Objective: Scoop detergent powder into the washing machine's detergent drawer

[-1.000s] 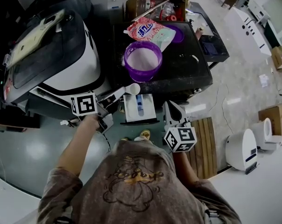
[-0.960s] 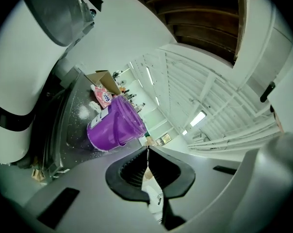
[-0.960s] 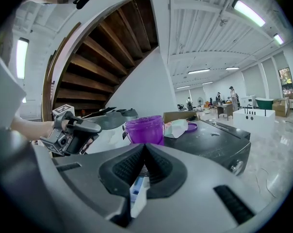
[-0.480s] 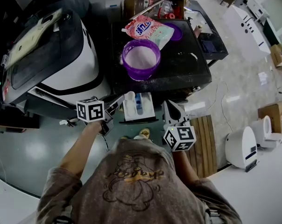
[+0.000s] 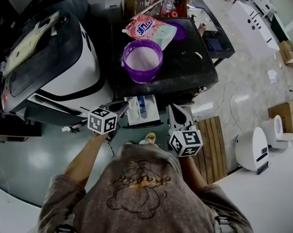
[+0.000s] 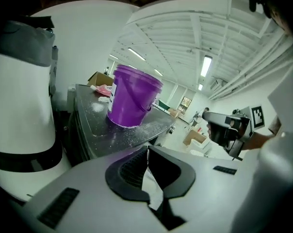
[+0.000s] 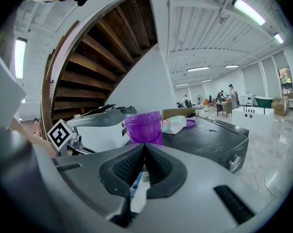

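With jaws pressed together and nothing between them, the left claw (image 5: 117,106) and right claw (image 5: 173,110) flank the open detergent drawer (image 5: 142,112), beyond which a purple bucket (image 5: 142,59) of pale powder stands on the dark tabletop (image 5: 190,67) before a detergent bag (image 5: 150,29).

The left gripper (image 5: 122,104) now sits farther right and nearer the person than a second ago, rolled so its marker cube faces upward more squarely. The white plastic scoop (image 6: 151,181) in its jaws no longer shows its round bowl above the white detergent drawer (image 5: 151,118).
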Available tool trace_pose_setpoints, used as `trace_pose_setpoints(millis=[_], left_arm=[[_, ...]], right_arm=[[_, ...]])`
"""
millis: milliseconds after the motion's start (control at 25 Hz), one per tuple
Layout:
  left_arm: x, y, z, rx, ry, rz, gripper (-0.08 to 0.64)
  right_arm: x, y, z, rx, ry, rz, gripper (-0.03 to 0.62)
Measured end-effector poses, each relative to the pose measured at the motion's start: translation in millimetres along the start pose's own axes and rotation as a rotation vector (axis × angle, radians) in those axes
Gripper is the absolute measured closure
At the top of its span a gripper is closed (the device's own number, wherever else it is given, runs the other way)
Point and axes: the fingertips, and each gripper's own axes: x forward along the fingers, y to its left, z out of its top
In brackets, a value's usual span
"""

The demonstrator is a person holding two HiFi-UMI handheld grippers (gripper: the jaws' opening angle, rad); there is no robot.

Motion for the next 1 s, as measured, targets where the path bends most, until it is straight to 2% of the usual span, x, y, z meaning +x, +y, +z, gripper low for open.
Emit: trace_pose_setpoints(millis=[440,800,1000], left_arm=[[15.3,-0.3,-18.0,0.251,0.053,0.104,0.537],[28.6,-8.1,-30.4,0.624,0.123,0.176,0.537],[33.5,-13.6,-29.8,0.781,0.152,0.225,0.537]], right_arm=[[-6.0,-1.3,-10.3,0.009,0.021,-0.013,0.591],[-7.8,-8.1,-16.9,0.024,0.024,-0.028,0.591],[-8.1,-9.9,-18.0,0.029,0.03,-0.032,0.591]])
